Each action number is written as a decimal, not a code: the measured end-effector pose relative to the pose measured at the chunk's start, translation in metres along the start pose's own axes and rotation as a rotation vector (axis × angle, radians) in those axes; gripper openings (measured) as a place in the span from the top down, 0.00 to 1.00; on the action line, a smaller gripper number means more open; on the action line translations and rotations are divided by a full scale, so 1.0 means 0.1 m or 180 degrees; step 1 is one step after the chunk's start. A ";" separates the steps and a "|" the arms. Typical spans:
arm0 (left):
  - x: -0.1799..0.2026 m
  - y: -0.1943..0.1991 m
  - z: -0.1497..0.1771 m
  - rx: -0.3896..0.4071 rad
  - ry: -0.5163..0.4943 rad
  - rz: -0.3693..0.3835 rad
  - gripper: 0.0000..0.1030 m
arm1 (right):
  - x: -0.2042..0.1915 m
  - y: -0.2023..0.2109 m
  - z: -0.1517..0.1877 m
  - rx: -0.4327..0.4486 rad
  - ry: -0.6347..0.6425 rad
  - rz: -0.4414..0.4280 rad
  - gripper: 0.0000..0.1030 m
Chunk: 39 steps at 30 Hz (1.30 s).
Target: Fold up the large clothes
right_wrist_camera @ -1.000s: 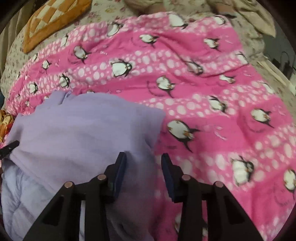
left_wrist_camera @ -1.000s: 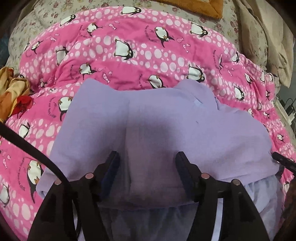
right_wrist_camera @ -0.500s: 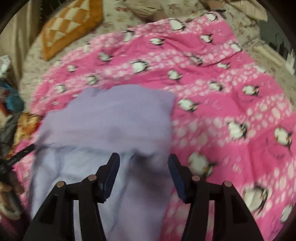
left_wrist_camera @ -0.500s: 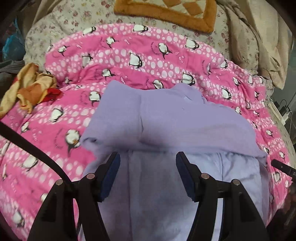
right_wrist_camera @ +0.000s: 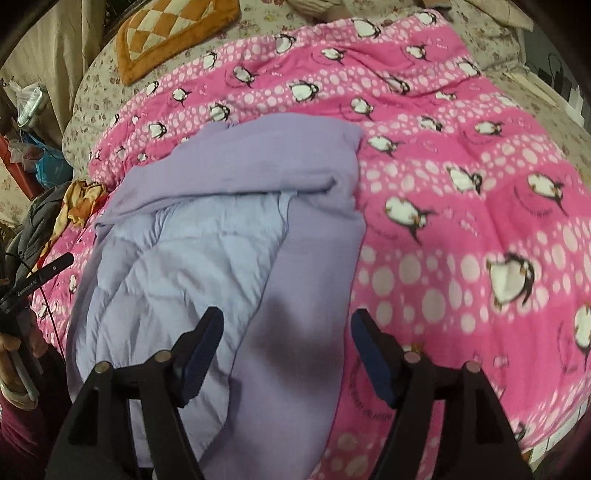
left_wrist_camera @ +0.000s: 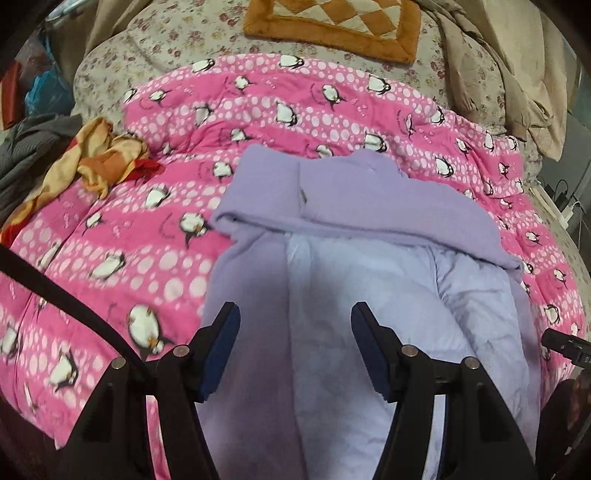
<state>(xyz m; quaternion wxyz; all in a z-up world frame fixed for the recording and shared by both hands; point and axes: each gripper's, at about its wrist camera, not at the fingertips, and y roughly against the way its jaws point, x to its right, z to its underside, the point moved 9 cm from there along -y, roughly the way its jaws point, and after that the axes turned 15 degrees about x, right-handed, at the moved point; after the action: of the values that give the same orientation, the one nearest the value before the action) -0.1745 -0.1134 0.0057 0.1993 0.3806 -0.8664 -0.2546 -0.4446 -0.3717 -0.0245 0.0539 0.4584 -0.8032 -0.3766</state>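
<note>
A large lilac garment [left_wrist_camera: 369, 206] lies on a pink penguin quilt [left_wrist_camera: 110, 251], its far part folded back toward me so the pale blue quilted lining [left_wrist_camera: 369, 288] shows below the fold. It also shows in the right wrist view [right_wrist_camera: 258, 166], with the lining [right_wrist_camera: 177, 266] to the left. My left gripper [left_wrist_camera: 295, 332] is open and empty above the near part of the garment. My right gripper [right_wrist_camera: 287, 336] is open and empty above the garment's right half.
An orange and cream patchwork cushion [left_wrist_camera: 332, 26] lies at the far end of the bed. A crumpled orange-yellow cloth [left_wrist_camera: 96, 162] and a grey garment [left_wrist_camera: 26, 147] lie at the left. Beige fabric [left_wrist_camera: 528, 81] is piled at the far right. The quilt [right_wrist_camera: 480, 221] stretches right.
Both grippers have pulled back and up from the garment, and the right one has opened wider. The folded-over lilac part lies farther away and the pale lining now shows.
</note>
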 end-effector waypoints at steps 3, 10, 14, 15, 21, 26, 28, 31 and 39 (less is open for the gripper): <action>-0.06 0.08 0.10 -0.0064 0.0010 0.0007 0.67 | 0.03 0.01 0.12 -0.0066 -0.0034 0.0002 0.27; -0.25 0.26 0.37 -0.0172 0.0146 0.0085 0.67 | 0.01 -0.03 0.29 -0.0066 -0.0086 -0.0064 0.32; -0.38 0.30 0.49 -0.0226 0.0225 0.0034 0.67 | -0.05 -0.10 0.33 -0.0108 0.0014 -0.0070 0.52; -0.41 0.31 0.51 -0.0233 0.0237 0.0025 0.67 | -0.07 -0.11 0.33 -0.0096 0.0076 -0.0070 0.61; -0.46 0.35 0.66 -0.0326 0.0262 0.0017 0.67 | 0.01 0.02 0.22 0.0149 0.0418 0.0215 0.92; -0.45 0.37 0.83 -0.0436 0.0206 -0.0002 0.67 | 0.08 0.00 0.20 0.0093 0.0390 0.0258 0.92; -0.46 0.39 0.86 -0.0447 0.0179 -0.0033 0.67 | 0.07 0.04 0.18 0.0105 0.0398 0.0237 0.92; -0.48 0.40 0.88 -0.0452 0.0158 -0.0060 0.67 | 0.09 0.07 0.17 0.0114 0.0381 0.0239 0.92; -0.49 0.45 0.91 -0.0501 0.0198 -0.0032 0.67 | 0.11 0.09 0.21 0.0064 0.0167 0.0204 0.82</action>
<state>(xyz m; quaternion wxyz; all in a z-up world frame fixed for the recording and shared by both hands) -0.2178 -0.0235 -0.0468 0.2541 0.3757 -0.8352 -0.3109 -0.4661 -0.3653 -0.0365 0.0823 0.4427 -0.8195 -0.3544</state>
